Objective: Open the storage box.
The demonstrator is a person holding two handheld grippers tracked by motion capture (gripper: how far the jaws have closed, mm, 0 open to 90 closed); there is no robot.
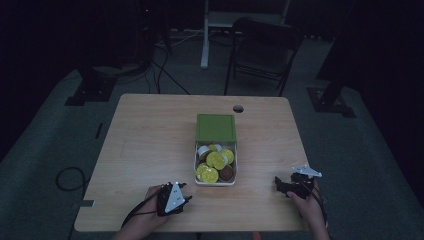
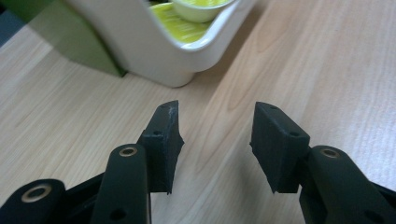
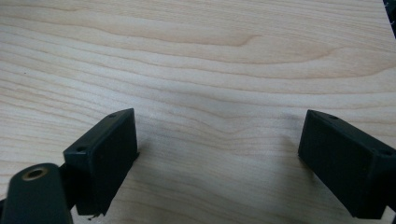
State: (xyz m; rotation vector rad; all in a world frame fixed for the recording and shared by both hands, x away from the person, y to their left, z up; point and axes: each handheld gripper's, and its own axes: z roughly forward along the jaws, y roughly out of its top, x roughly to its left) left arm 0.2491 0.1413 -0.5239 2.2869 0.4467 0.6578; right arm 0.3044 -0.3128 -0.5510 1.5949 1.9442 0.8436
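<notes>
A white box (image 1: 215, 183) with its green lid (image 1: 215, 127) swung back sits mid-table, holding several yellow-lidded cups (image 1: 216, 160) and a brown one (image 1: 226, 173). My left gripper (image 1: 188, 198) rests near the front edge, just left of the box's near corner. In the left gripper view its jaws (image 2: 215, 122) stand apart over bare wood, nothing between them, the white box corner (image 2: 154, 51) and a yellow cup (image 2: 198, 9) just ahead. My right gripper (image 1: 278, 183) lies at the front right, its jaws (image 3: 219, 135) wide apart over bare wood.
The wooden table (image 1: 150, 145) has a round cable hole (image 1: 238, 108) behind the box. A dark folding chair (image 1: 262, 50) and stand legs (image 1: 205, 35) sit beyond the far edge. A cable (image 1: 70, 177) lies on the floor at left.
</notes>
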